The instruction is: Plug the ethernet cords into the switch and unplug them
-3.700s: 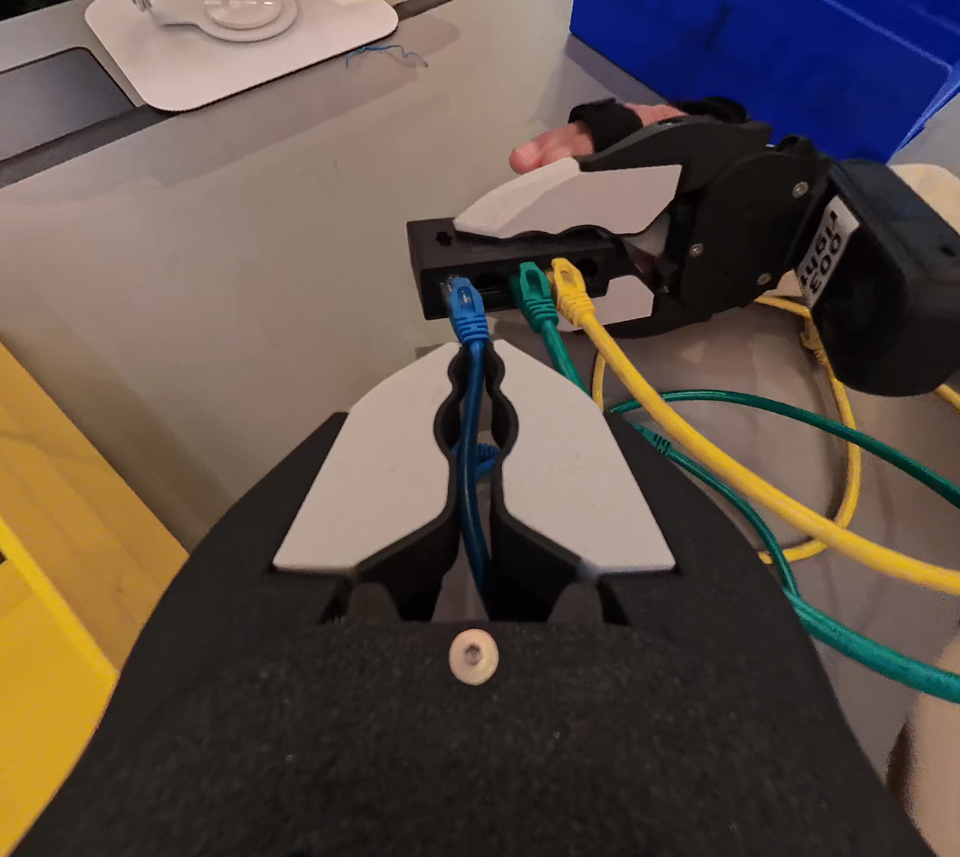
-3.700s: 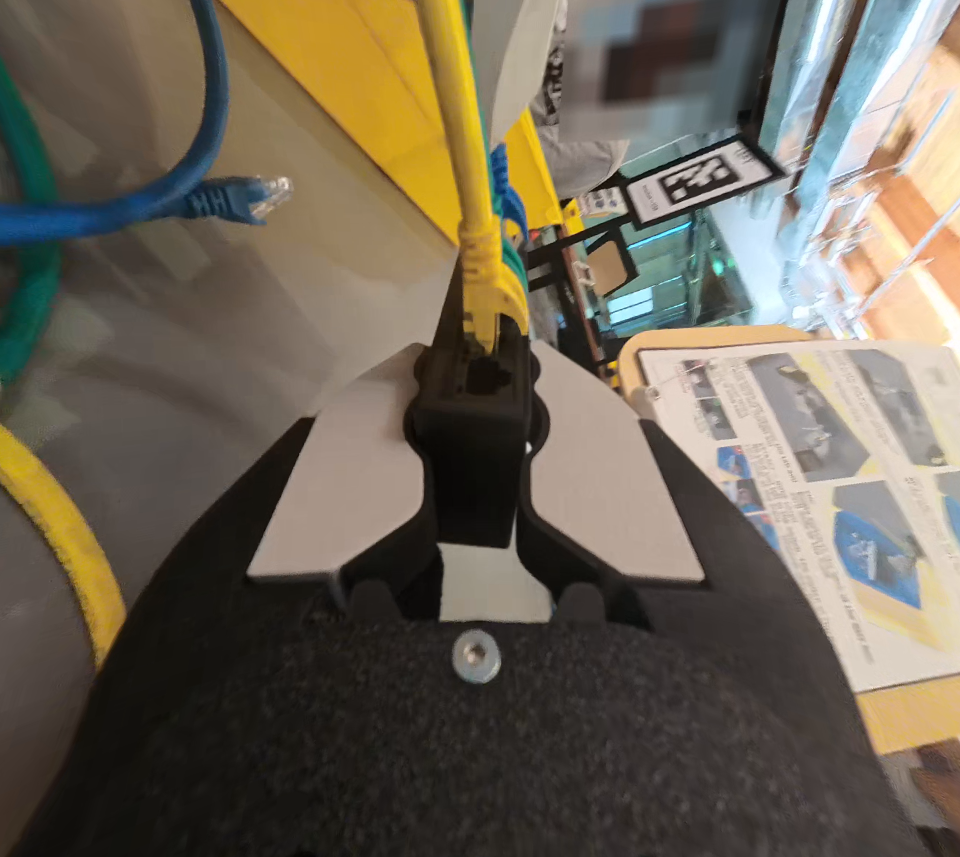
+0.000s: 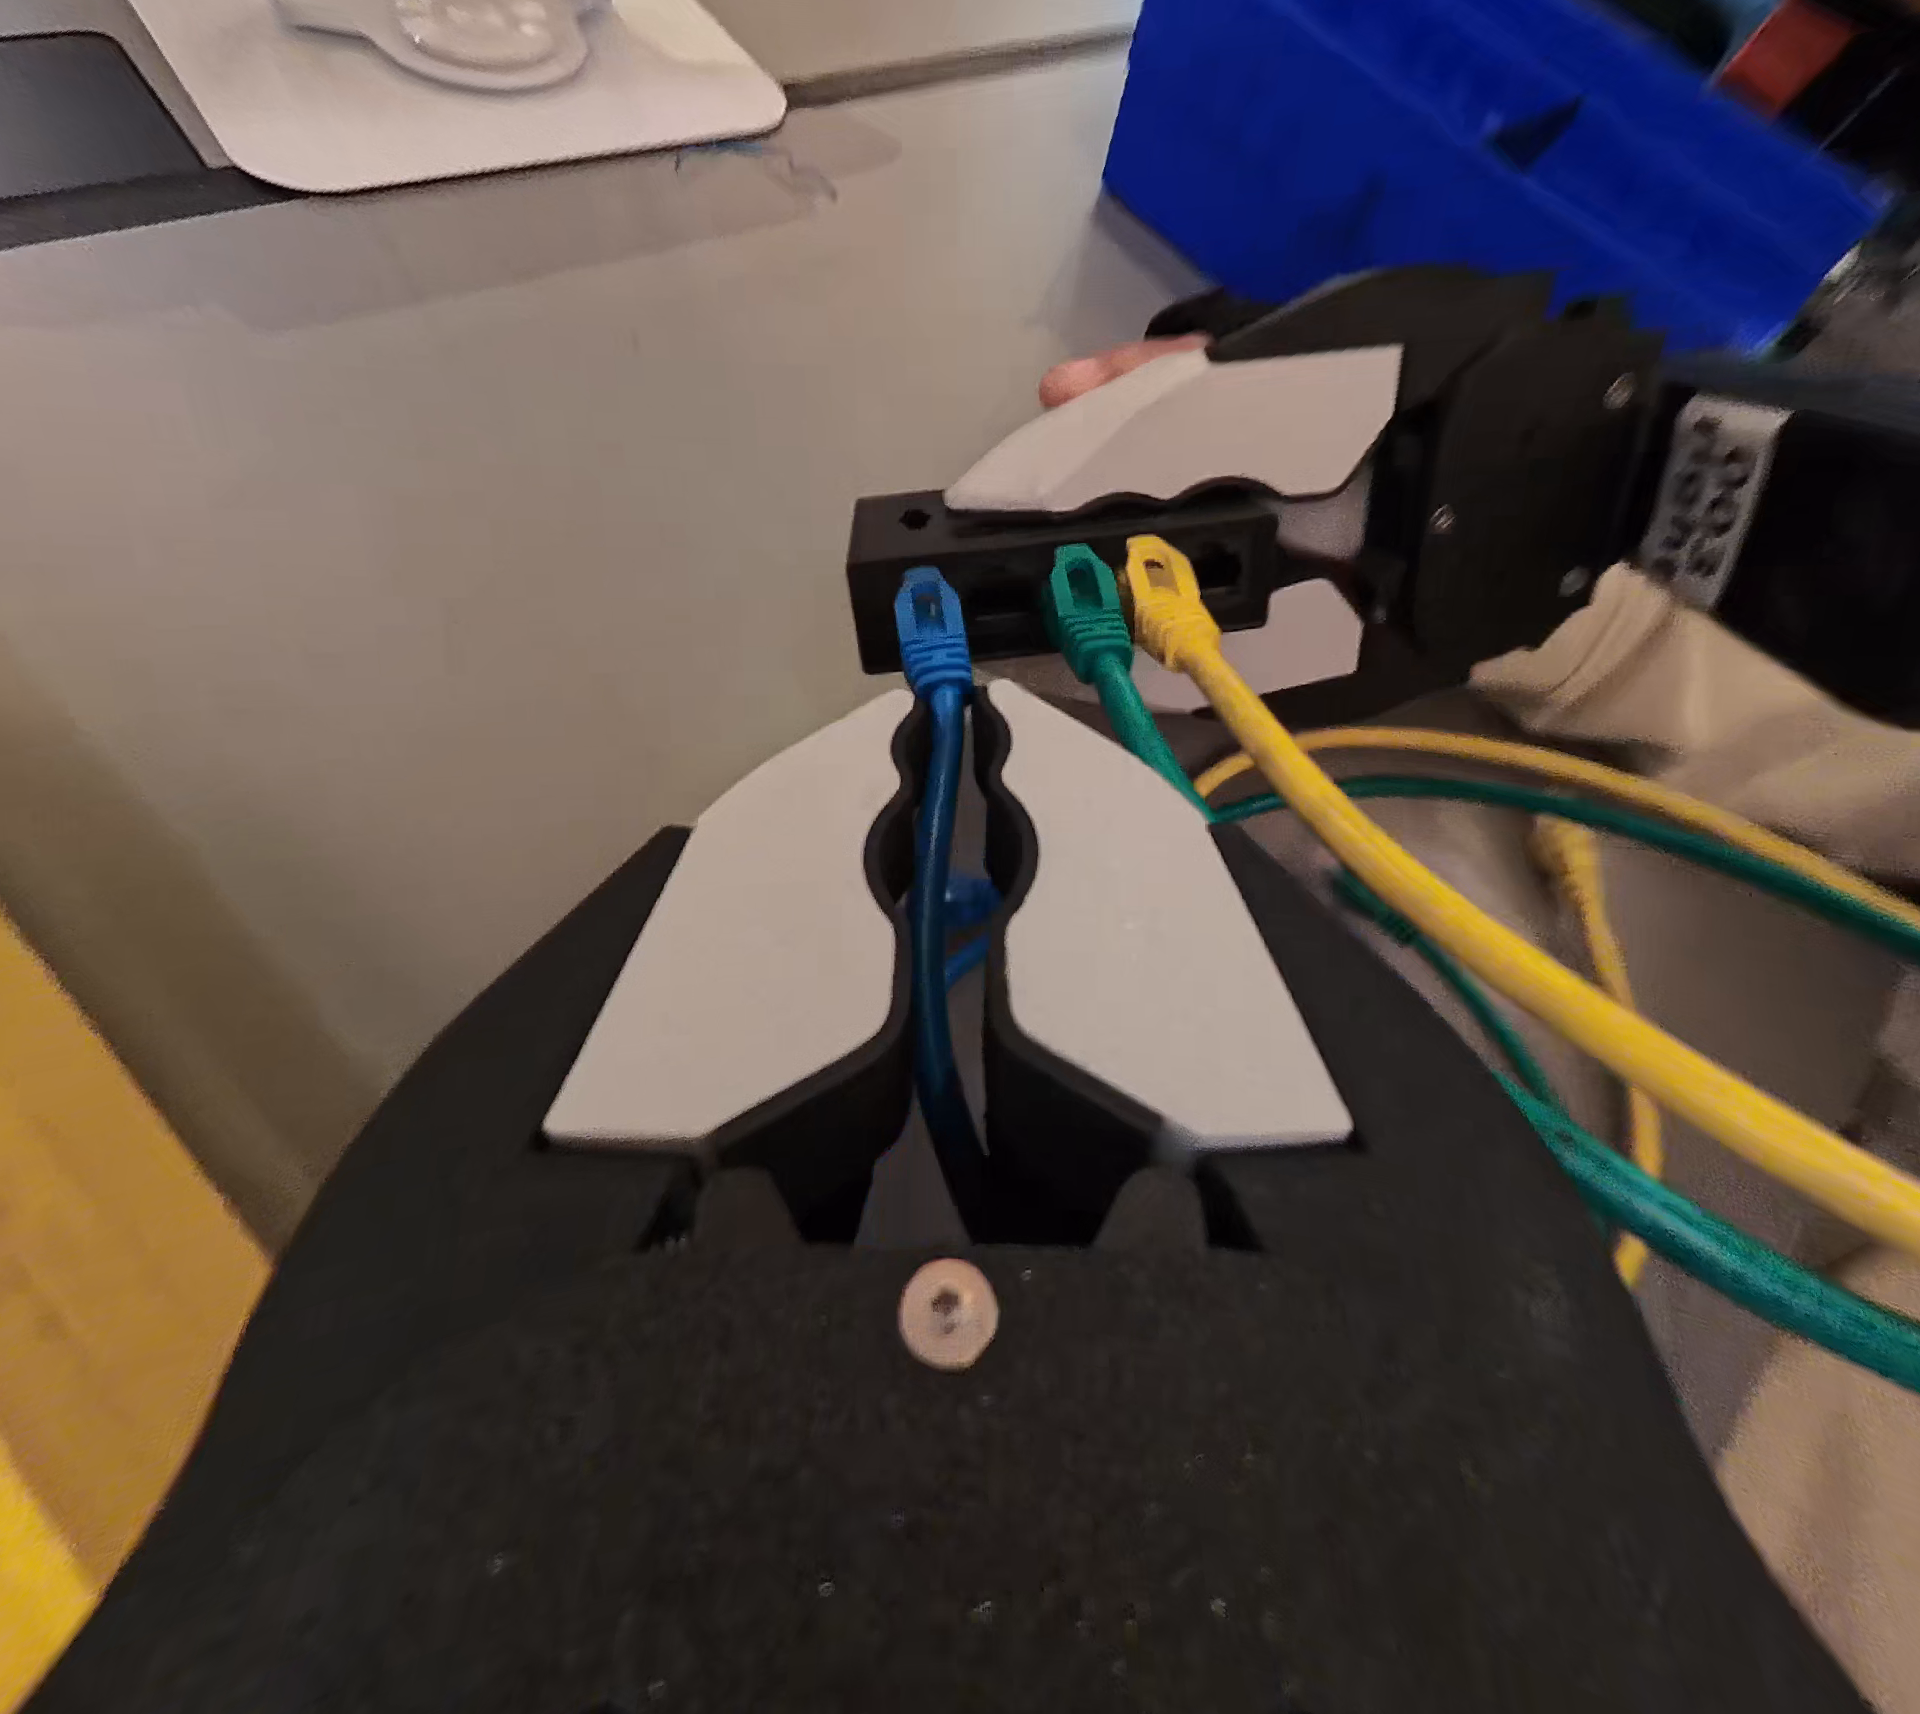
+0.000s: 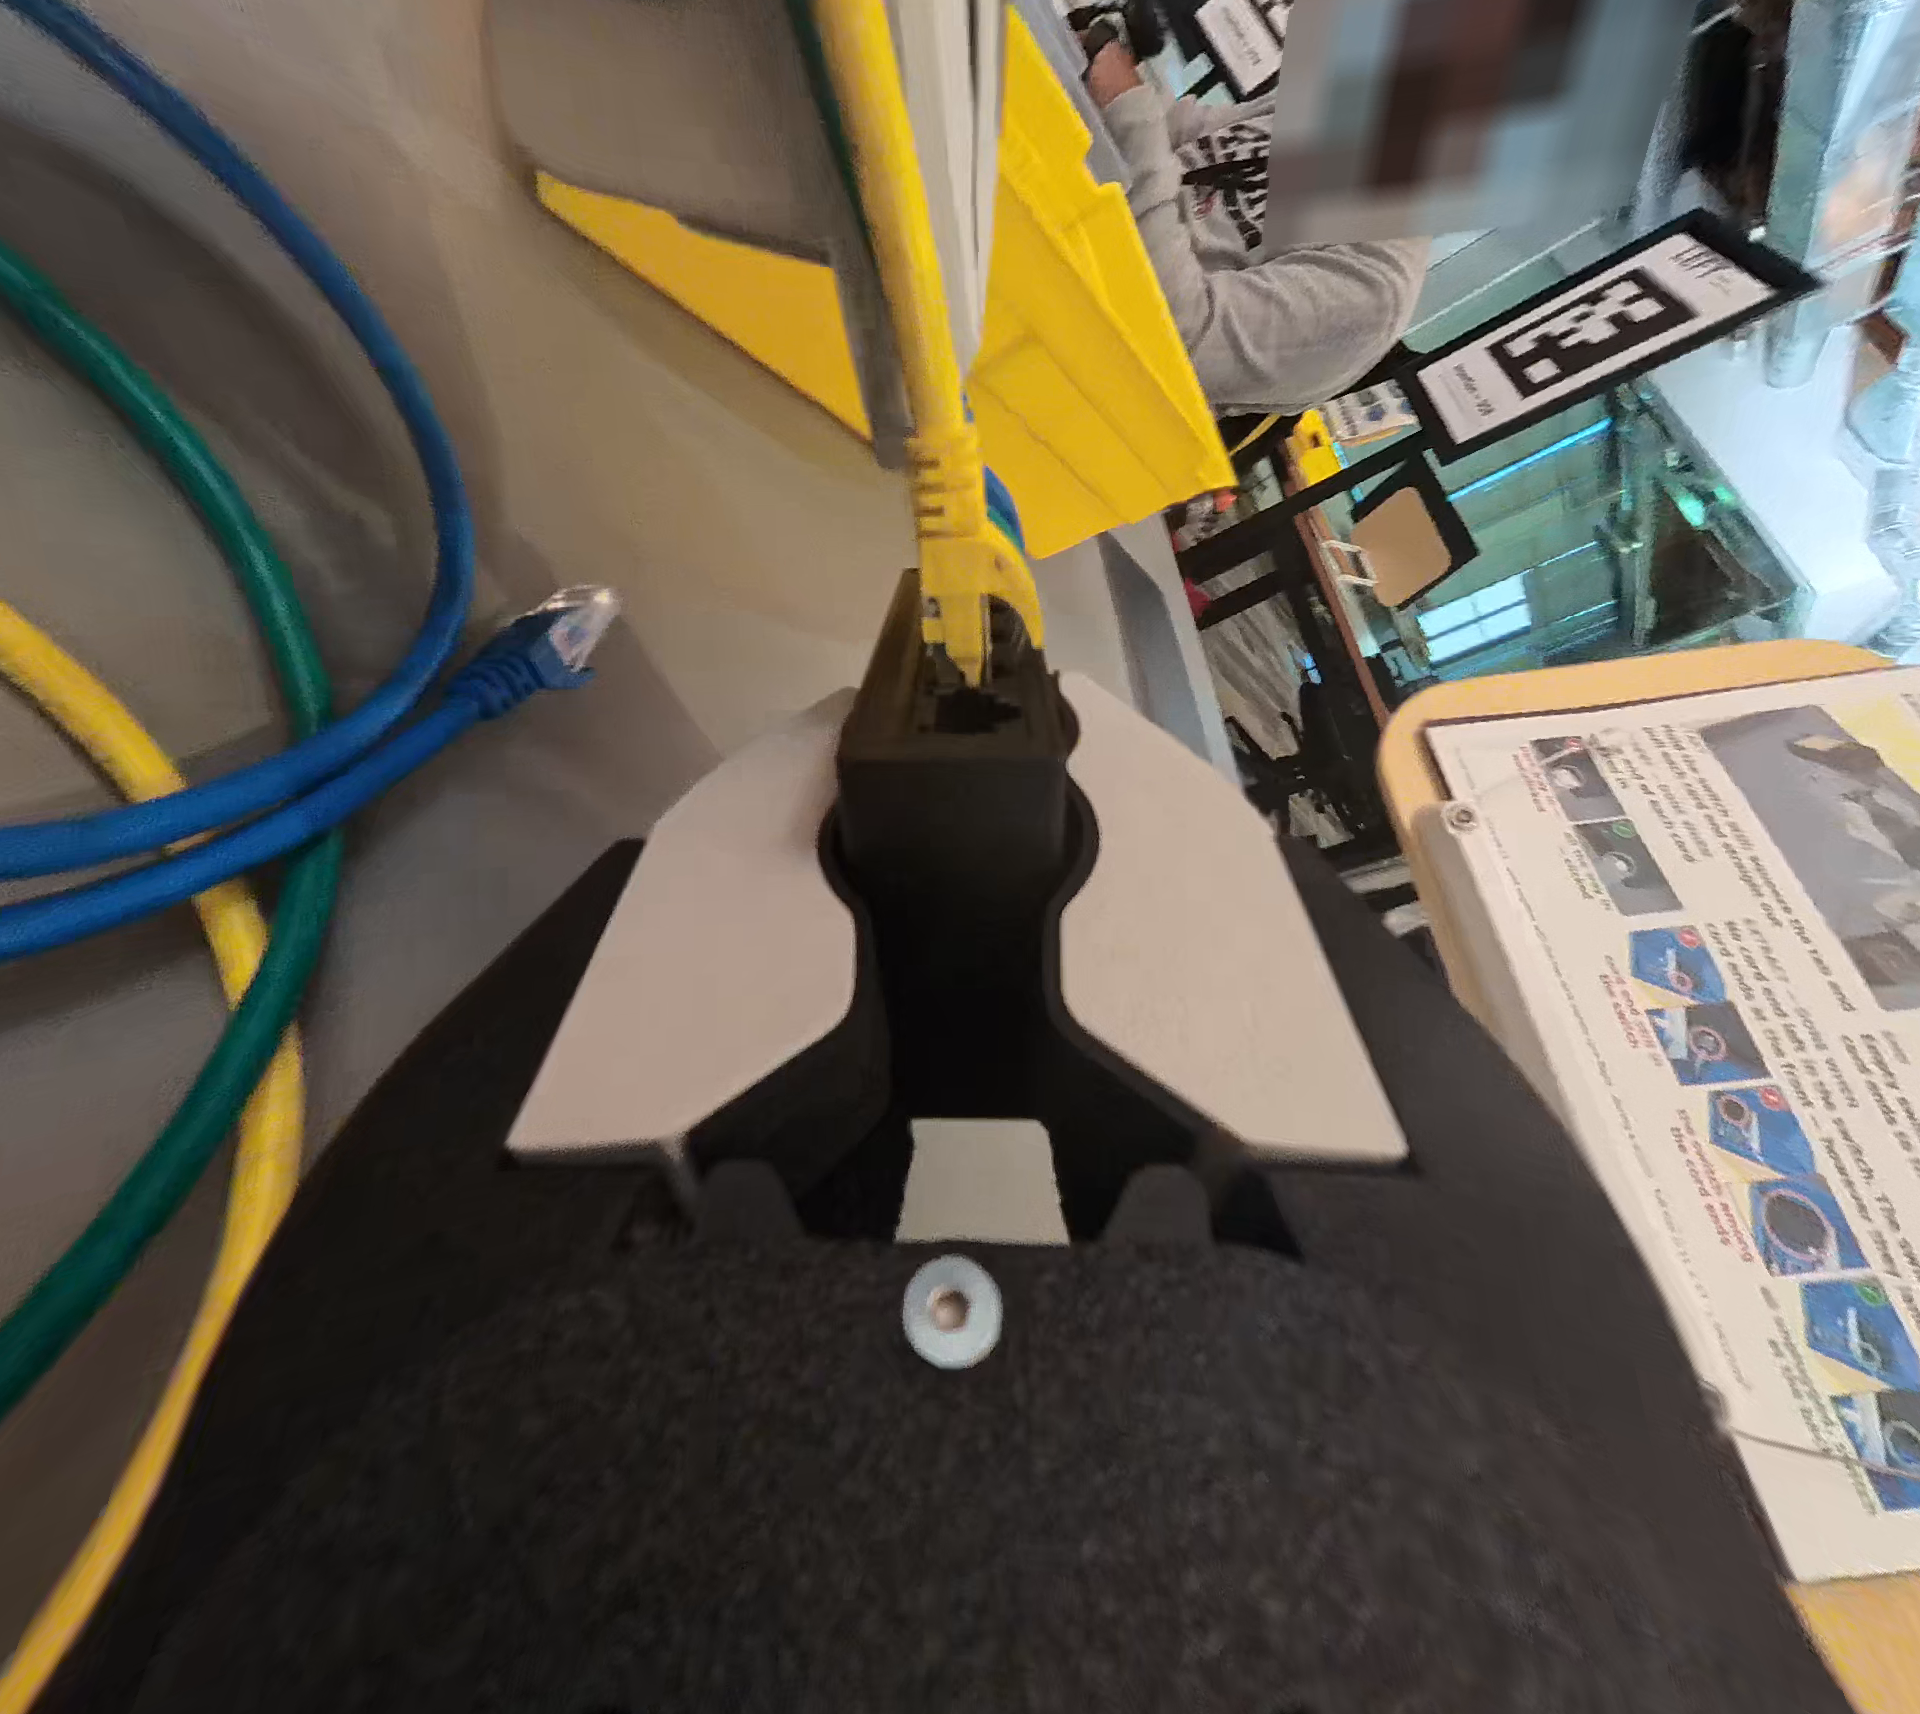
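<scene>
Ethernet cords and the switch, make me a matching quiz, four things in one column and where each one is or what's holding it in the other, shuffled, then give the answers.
Things:
1. blue cord
2. green cord
3. yellow cord
4. switch

States:
A. clamped in the right hand-held gripper
B. plugged into the leftmost port, pinched by the left hand-held gripper
C. plugged in, the rightmost of the three plugs
D. plugged in between the other two plugs, with an empty port on its left

Pairs: 1-B, 2-D, 3-C, 4-A
</scene>
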Tool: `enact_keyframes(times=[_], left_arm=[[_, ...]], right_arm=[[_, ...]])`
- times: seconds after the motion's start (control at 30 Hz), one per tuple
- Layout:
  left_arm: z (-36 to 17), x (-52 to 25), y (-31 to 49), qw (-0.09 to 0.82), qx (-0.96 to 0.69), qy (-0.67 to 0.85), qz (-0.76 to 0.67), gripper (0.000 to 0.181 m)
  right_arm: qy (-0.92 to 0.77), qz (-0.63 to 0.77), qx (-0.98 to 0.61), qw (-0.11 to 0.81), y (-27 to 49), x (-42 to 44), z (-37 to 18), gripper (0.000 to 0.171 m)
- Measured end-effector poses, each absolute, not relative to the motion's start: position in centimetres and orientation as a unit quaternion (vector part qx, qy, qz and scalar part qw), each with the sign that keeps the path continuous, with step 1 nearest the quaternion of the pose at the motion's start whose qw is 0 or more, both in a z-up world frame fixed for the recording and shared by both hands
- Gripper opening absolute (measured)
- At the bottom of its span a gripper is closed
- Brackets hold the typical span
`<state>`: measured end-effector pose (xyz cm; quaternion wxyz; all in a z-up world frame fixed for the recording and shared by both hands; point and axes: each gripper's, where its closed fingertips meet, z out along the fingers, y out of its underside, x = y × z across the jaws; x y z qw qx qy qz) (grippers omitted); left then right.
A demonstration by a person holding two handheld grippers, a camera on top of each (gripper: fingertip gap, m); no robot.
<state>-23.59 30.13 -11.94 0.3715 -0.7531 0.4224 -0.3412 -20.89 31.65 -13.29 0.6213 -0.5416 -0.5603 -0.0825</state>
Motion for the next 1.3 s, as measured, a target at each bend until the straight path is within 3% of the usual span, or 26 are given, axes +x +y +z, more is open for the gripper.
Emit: enact_keyframes(times=[0.03, 0.23, 0.33, 0.47, 0.6, 0.77, 0.9, 1.1, 1.3], left_arm=[[-11.6, -23.4, 30.1, 0.372, -0.751, 0.407, -0.362, 0.007], [-10.5, -23.2, 29.3, 0.351, -0.737, 0.398, -0.419, 0.019], [-8.7, -23.1, 28.4, 0.351, -0.71, 0.409, -0.453, 0.034], [-4.2, -23.9, 27.5, 0.397, -0.65, 0.428, -0.486, 0.033], [-0.7, -25.0, 26.5, 0.438, -0.593, 0.463, -0.492, 0.045], [1.9, -26.2, 26.2, 0.457, -0.552, 0.451, -0.532, 0.041], [0.7, -25.7, 25.9, 0.429, -0.556, 0.454, -0.548, 0.046], [-4.4, -25.6, 26.1, 0.413, -0.556, 0.51, -0.509, 0.049], [-6.7, -23.7, 24.1, 0.463, -0.511, 0.583, -0.429, 0.035]], right_arm=[[-0.555, -0.081, -0.538, 0.629, 31.7, -20.7, -12.9, 0.03], [-0.541, -0.021, -0.548, 0.637, 31.6, -20.7, -12.8, 0.031], [-0.525, 0.044, -0.549, 0.649, 31.2, -20.7, -12.1, 0.03], [-0.514, 0.098, -0.545, 0.655, 30.7, -20.8, -11.5, 0.031], [-0.516, 0.162, -0.521, 0.66, 29.3, -21.6, -10.7, 0.03], [-0.516, 0.219, -0.507, 0.655, 28.2, -22.4, -10.4, 0.03], [-0.513, 0.238, -0.496, 0.659, 27.6, -22.5, -9.9, 0.03], [-0.483, 0.387, -0.459, 0.637, 25.1, -23.3, -8.1, 0.03], [-0.44, 0.505, -0.437, 0.601, 23.5, -23.8, -6.4, 0.03]])
